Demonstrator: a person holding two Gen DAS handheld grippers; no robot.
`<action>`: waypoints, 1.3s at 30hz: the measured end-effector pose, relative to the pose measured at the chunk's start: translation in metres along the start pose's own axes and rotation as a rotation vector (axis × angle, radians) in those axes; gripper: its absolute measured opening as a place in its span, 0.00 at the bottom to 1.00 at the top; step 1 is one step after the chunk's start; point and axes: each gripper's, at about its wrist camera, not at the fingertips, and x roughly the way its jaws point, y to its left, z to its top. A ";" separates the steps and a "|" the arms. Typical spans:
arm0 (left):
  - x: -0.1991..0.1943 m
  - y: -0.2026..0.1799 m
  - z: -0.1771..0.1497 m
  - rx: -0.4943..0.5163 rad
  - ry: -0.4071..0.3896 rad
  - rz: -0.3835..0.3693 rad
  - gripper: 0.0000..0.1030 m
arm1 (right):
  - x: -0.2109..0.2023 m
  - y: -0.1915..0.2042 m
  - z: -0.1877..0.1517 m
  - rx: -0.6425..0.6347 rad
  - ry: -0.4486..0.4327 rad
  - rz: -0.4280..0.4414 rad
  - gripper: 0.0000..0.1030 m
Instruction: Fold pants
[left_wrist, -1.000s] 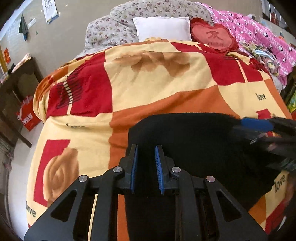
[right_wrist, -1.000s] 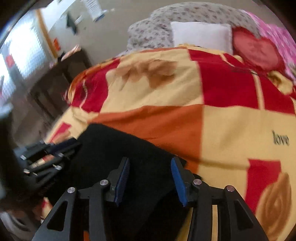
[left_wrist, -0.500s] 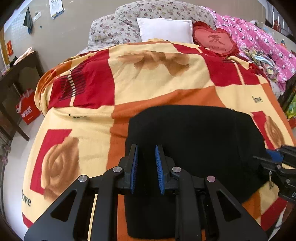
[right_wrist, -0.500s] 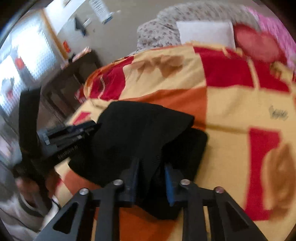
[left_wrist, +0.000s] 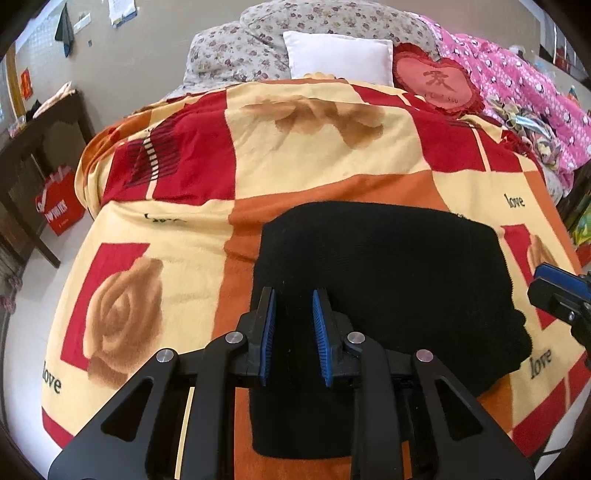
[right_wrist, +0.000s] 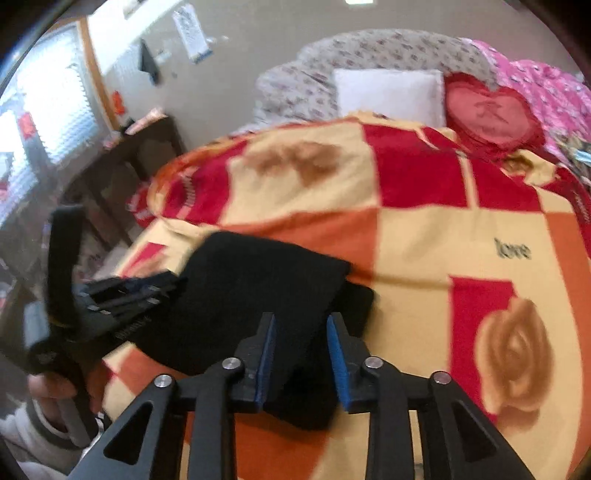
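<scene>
- Even, soft daylight fills the left wrist view; colours on the blanket (left_wrist: 332, 147) read clean and the picture is sharp from the white pillow (left_wrist: 338, 55) to the black pants (left_wrist: 388, 277).
- The pants swallow light, showing almost no folds or texture.
- Fisheye bending curves the bed and wall, with dark vignette corners in both views.
- The right wrist view is smeared by motion blur: the blanket's "love" lettering (right_wrist: 513, 251) and the rose print (right_wrist: 517, 347) are soft.
- A bright window (right_wrist: 44, 122) at left blows out to white and casts a hazy glare over that side.
- Shadows are faint, with a thin one beside the pants' edge.
</scene>
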 end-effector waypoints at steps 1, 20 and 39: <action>-0.001 0.000 0.000 -0.002 0.003 -0.003 0.22 | 0.001 0.005 0.001 -0.014 -0.002 0.014 0.30; 0.013 0.003 0.006 -0.025 0.009 0.003 0.38 | 0.055 -0.016 0.003 0.032 0.077 -0.047 0.41; 0.005 0.050 -0.008 -0.156 0.070 -0.258 0.71 | 0.039 -0.046 -0.017 0.189 0.076 0.029 0.64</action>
